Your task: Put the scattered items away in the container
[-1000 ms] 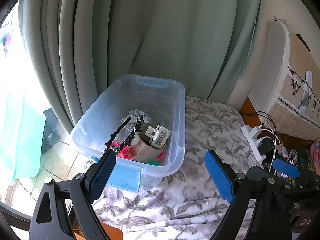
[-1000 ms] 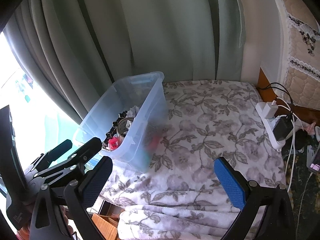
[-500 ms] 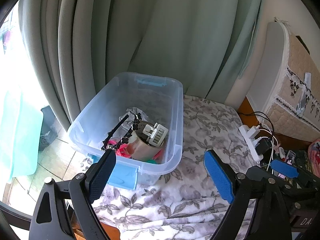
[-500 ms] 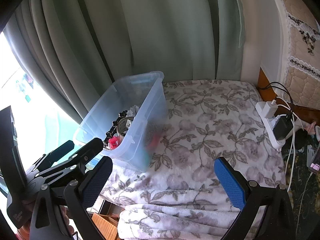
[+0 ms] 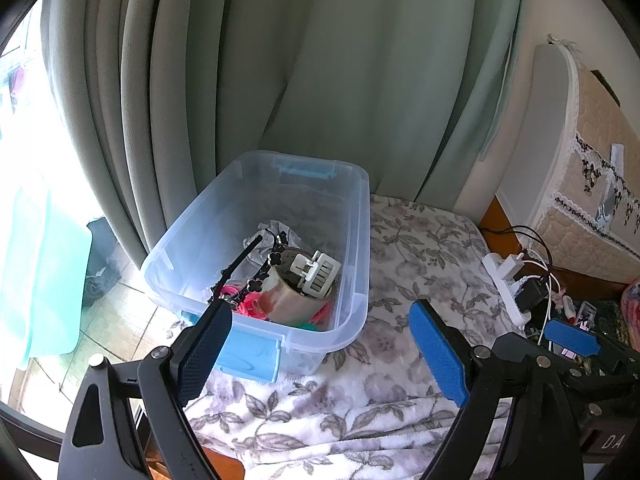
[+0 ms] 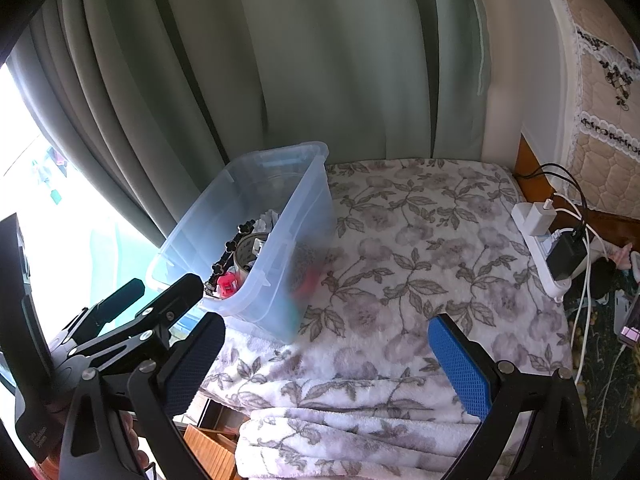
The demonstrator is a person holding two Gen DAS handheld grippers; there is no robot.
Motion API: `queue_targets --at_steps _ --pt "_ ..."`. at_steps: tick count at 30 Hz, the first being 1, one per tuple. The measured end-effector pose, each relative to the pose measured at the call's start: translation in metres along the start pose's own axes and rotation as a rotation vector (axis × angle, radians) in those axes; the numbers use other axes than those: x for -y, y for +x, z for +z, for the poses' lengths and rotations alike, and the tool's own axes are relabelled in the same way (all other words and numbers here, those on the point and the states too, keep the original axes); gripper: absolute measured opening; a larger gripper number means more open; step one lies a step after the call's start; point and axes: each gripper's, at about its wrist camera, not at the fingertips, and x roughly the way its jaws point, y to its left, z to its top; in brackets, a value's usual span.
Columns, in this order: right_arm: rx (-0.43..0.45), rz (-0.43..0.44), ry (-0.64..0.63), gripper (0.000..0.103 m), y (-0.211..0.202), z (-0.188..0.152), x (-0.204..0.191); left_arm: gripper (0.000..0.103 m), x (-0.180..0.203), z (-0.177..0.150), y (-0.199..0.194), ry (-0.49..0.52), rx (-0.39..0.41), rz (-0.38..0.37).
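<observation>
A clear plastic box (image 5: 356, 224) with blue latches stands on the floral blanket (image 5: 420, 248) at its left end; it also shows in the right wrist view (image 6: 308, 200). Inside lie a tape roll (image 5: 292, 300), a white hair claw (image 5: 316, 272), a black beaded hairband (image 5: 240, 264), pink items (image 5: 248, 304) and a crumpled tissue (image 5: 276, 228). My left gripper (image 5: 320, 344) is open and empty, near the box's front right corner. My right gripper (image 6: 324, 360) is open and empty over the blanket's front edge. The left gripper (image 6: 132, 312) shows at the right wrist view's left.
Green curtains (image 5: 320, 80) hang right behind the box. A white power strip (image 6: 548, 248) with chargers and cables lies at the right, beside the blanket. A padded headboard (image 5: 592, 184) stands at the far right. A tiled floor (image 5: 112, 312) lies below left.
The left wrist view has pulled back and up a little, so the box sits slightly farther away. The right gripper has hardly moved. Both stay open.
</observation>
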Motion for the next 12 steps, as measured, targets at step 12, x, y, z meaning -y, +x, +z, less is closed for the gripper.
queue_targets --at_steps 12 --pt "0.005 0.001 0.001 0.103 -0.0035 -0.0008 -0.0037 0.091 -0.0003 -0.0008 -0.0036 -0.010 0.008 -0.014"
